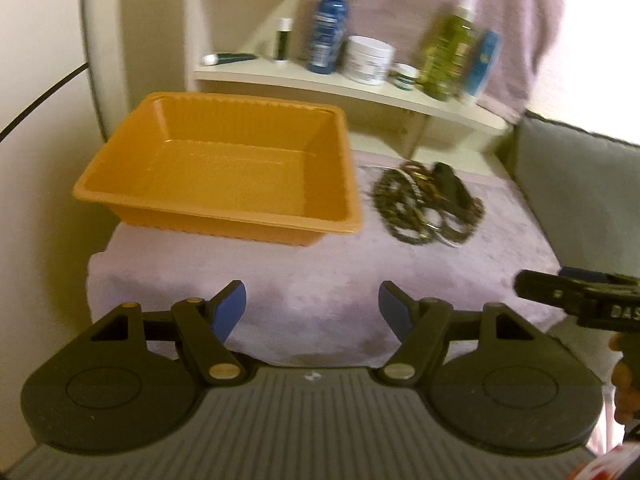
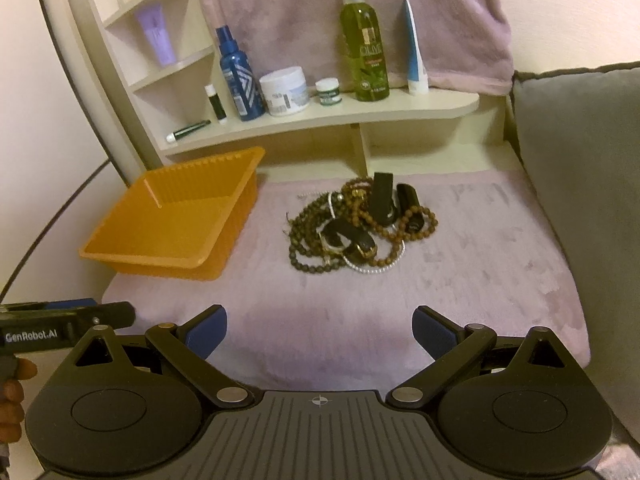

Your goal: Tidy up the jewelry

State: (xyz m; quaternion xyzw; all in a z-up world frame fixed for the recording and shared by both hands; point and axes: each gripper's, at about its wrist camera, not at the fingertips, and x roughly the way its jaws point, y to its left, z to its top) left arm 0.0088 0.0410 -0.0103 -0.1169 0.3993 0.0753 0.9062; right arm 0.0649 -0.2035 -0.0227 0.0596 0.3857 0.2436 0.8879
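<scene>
A pale mauve plush cover (image 2: 360, 312) lay over the counter, and more of the same cloth hung down the cream wall (image 2: 40, 160) behind it. A cream shelf unit (image 2: 400, 110) stood at the back, its long lower shelf lined with bottles, jars and tubes, and smaller corner shelves (image 2: 160, 32) stepped up on the left. A grey cushion (image 2: 580, 180) pressed against the right edge, and the light was warm and yellowish.

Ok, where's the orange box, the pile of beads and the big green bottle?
orange box (image 2: 120, 254): right wrist view, near rim.
pile of beads (image 2: 308, 236): right wrist view, dark strands on left.
big green bottle (image 2: 363, 56): right wrist view, label.
</scene>
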